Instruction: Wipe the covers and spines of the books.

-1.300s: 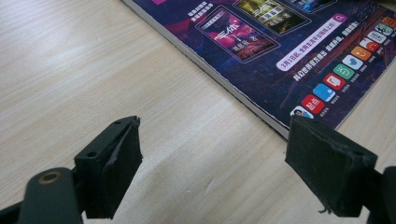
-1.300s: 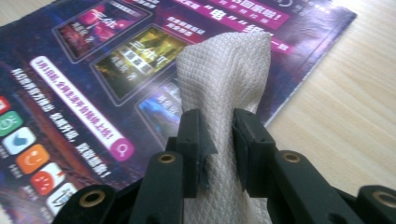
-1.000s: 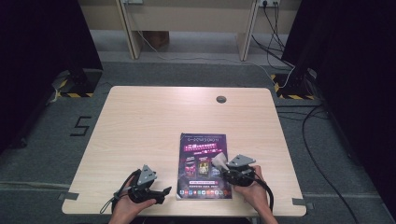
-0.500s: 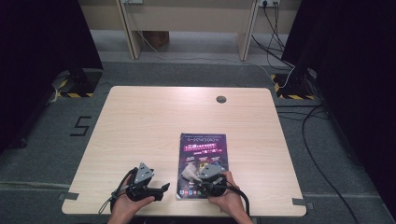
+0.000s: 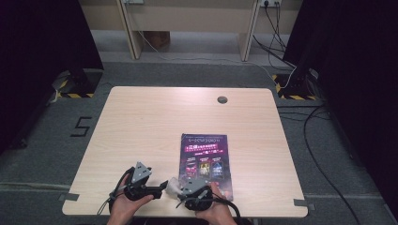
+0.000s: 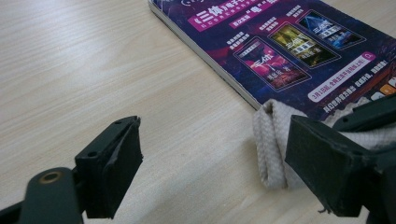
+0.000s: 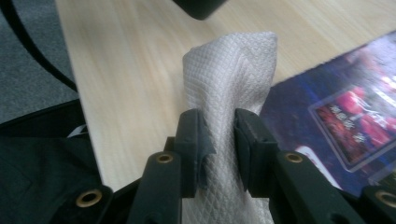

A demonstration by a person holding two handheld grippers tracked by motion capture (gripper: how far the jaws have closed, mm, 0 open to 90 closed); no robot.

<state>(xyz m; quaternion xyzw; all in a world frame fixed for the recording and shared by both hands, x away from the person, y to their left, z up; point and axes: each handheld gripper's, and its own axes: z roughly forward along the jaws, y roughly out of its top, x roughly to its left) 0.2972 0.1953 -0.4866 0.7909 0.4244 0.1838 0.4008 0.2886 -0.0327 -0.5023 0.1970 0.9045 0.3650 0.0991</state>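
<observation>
Two grippers, both low at your edge of the table (image 5: 141, 117). Your right gripper (image 7: 219, 135) is clamped on a folded white cloth (image 7: 229, 79): both pads bite into it and the fabric pinches in between them, free end poking out past the tips. From above, that right gripper (image 5: 180, 186) sits on the near-left corner of the purple booklet (image 5: 204, 161), cloth (image 5: 172, 185) hanging off the booklet's left edge over bare wood. The booklet lies flat, cover up, right of centre on the near half of the table.

Your left gripper (image 6: 215, 158) has its jaws wide apart, nothing between the pads. In its own view the cloth (image 6: 271, 140) lies just ahead of the right-hand jaw, beside the booklet (image 6: 299, 51) corner. High view puts the left gripper (image 5: 164, 184) tips almost at the cloth, pointing toward your right hand.

Step, as I read it: wiping the booklet cover, or a handover of the cloth between hands; can't settle which. If wiping, next you need to press the cloth flat on the cover and drag it along, with your left gripper bracing the booklet so it doesn't slide. If handover, line up the open jaws around the free end and close before the right lets go.
</observation>
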